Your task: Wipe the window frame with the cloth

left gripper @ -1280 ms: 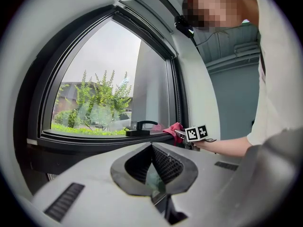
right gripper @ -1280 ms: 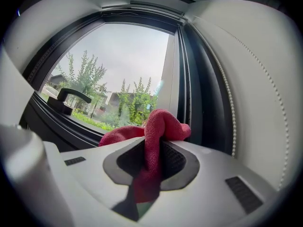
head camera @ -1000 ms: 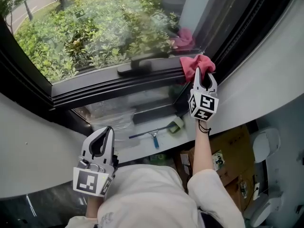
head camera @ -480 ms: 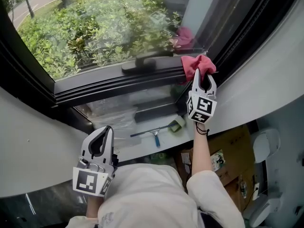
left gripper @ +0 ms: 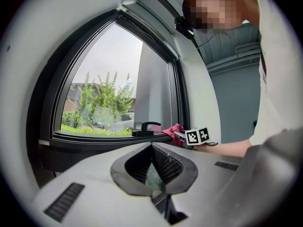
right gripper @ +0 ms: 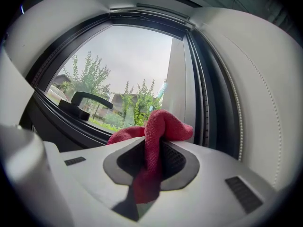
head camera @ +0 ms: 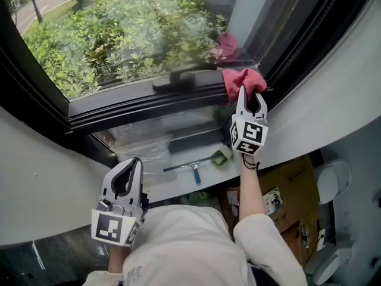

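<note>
Right fingers (right gripper: 177, 162) clamp cloth (right gripper: 160, 126) by frame (head camera: 149, 103)

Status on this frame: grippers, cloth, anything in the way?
Right gripper shut on red cloth, at window frame corner. Left gripper shut, empty, low. Handle just left of cloth.

Indoor room beside a large dark-framed window (head camera: 143, 105), shrubs (head camera: 107, 40) outside, squeegee (head camera: 191, 170) on sill (head camera: 172, 189), cardboard box (head camera: 293, 200) below

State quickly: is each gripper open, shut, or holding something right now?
Left gripper: shut, nothing between its jaws.
Right gripper: shut on the red cloth.
</note>
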